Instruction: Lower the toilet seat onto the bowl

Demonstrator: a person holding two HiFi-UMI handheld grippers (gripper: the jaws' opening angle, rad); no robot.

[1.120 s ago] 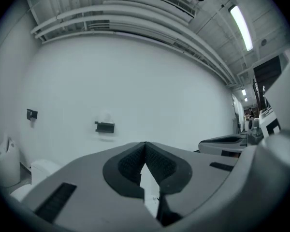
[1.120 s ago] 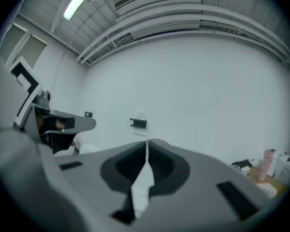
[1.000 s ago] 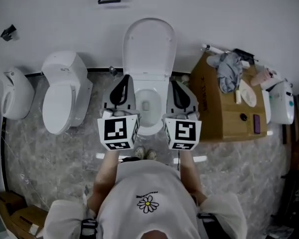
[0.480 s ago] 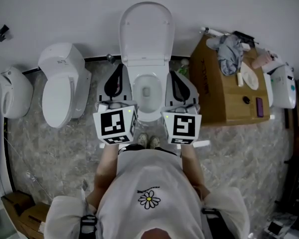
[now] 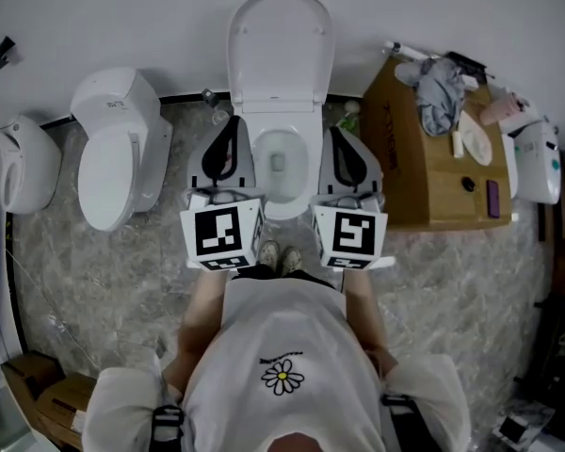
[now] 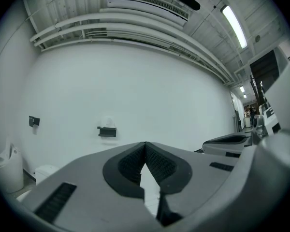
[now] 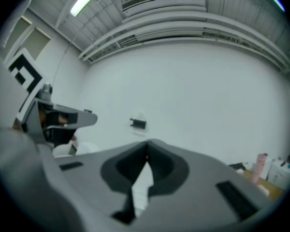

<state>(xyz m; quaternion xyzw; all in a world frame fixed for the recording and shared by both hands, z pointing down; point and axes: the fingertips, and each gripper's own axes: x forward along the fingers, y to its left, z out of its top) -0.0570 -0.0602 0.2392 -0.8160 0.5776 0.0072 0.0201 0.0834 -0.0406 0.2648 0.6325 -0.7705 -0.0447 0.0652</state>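
Note:
A white toilet stands at the wall in the head view. Its bowl (image 5: 281,163) is uncovered, and the seat and lid (image 5: 281,50) stand upright together against the wall. My left gripper (image 5: 231,130) hovers level beside the bowl's left side, jaws shut on nothing. My right gripper (image 5: 343,137) is level beside the bowl's right side, also shut and empty. The left gripper view shows the left gripper's (image 6: 145,146) tips meeting in front of the bare wall. The right gripper view shows the same of the right gripper (image 7: 147,146). Neither gripper touches the toilet.
A second toilet (image 5: 113,158) with its lid down stands to the left, and a white urinal (image 5: 19,172) is further left. A wooden cabinet (image 5: 424,191) at the right carries a cloth and bottles. A black holder (image 6: 107,132) hangs on the wall. Cardboard boxes (image 5: 38,394) lie at the bottom left.
The head view has shifted, so the toilet sits a little higher in the picture. Both grippers stay beside the bowl, shut.

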